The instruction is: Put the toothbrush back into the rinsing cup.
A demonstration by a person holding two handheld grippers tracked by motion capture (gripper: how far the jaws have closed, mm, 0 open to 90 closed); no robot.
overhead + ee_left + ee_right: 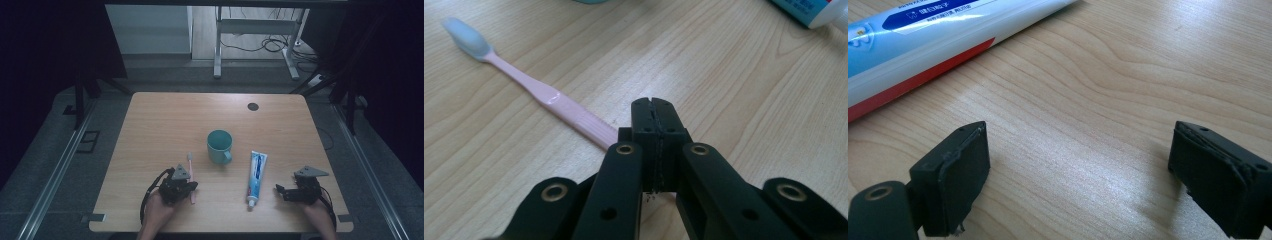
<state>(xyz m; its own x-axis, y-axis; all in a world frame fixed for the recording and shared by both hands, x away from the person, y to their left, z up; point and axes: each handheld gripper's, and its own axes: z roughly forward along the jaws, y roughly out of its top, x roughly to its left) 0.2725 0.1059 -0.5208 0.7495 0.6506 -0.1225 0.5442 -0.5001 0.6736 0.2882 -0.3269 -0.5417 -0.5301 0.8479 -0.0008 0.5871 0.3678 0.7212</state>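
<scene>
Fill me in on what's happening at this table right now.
A person sits at a wooden table with a gripper in each hand. The left gripper has its jaws shut, with nothing between them, right beside the handle of a pink toothbrush that lies flat on the wood. The right gripper rests open over bare wood, near a toothpaste tube lying flat. A teal mug stands upright between the two, untouched.

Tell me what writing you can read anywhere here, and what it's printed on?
None can be read for certain.
Toothpaste tube: white characters on its blue band, too blurred to read.
Toothbrush, mug, table: no writing shows.
</scene>
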